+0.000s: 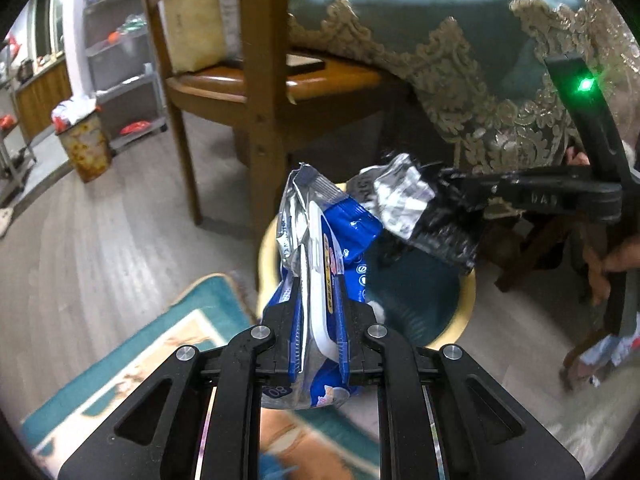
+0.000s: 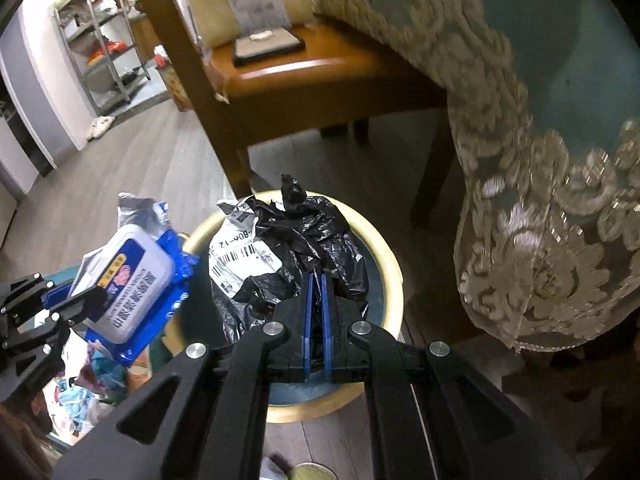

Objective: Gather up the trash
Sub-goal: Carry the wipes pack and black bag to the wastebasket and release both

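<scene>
My left gripper (image 1: 319, 280) is shut on a blue and white wet-wipes packet (image 1: 320, 240), held over the near rim of a round bin with a cream rim (image 1: 466, 300). It also shows in the right wrist view (image 2: 132, 280) at the left of the bin (image 2: 394, 280). My right gripper (image 2: 317, 280) is shut on a crumpled black plastic mailing bag with a white label (image 2: 288, 252), held above the bin's opening. In the left wrist view the right gripper (image 1: 452, 190) comes in from the right with the black bag (image 1: 424, 212).
A wooden chair (image 1: 260, 92) stands just behind the bin, beside a table draped in a teal lace-edged cloth (image 2: 520, 140). A teal rug (image 1: 132, 360) lies near left. A second full bin (image 1: 84, 144) and metal shelves (image 1: 120, 60) stand far left.
</scene>
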`<state>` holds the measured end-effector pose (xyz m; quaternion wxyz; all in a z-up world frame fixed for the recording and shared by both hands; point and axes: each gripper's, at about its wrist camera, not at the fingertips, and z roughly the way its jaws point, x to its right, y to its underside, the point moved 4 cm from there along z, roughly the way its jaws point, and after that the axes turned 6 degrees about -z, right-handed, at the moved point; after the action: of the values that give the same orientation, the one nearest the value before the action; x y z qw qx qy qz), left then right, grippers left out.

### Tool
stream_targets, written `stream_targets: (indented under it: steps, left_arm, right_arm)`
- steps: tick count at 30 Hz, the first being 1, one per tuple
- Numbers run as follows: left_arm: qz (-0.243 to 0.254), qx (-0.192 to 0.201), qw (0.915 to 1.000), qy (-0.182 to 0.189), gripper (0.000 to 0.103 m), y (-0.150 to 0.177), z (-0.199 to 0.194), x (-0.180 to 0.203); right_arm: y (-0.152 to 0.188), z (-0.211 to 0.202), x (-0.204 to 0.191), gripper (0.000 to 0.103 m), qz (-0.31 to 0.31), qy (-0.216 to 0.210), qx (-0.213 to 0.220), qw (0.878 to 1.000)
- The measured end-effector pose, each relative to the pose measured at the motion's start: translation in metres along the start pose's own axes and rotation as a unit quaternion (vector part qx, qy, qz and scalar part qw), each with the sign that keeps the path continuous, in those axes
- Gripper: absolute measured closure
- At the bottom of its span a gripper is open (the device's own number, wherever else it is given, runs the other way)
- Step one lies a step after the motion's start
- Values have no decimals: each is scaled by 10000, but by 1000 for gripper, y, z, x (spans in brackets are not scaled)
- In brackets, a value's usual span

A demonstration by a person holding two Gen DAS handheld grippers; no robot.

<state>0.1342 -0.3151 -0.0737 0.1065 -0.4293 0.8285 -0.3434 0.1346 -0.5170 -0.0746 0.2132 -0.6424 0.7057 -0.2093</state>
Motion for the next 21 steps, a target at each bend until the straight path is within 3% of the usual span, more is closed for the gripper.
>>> stream_targets:
  steps: [7, 9, 11, 21]
  left_arm:
    - [48, 123, 9999, -20, 85, -4, 26, 20]
    - [20, 211, 9998, -35, 71, -6, 28, 21]
    - [5, 243, 9997, -78, 63, -7, 27, 18]
    - [-42, 332, 9988, -352, 63, 0, -18, -14]
  right_arm:
    - [3, 10, 8, 97, 36, 126, -9, 9999]
    - [3, 10, 9, 96, 25, 123, -13, 9999]
    - [2, 7, 12, 92, 89, 137, 7, 9999]
    - [-13, -3, -13, 91, -3, -95, 217, 9997]
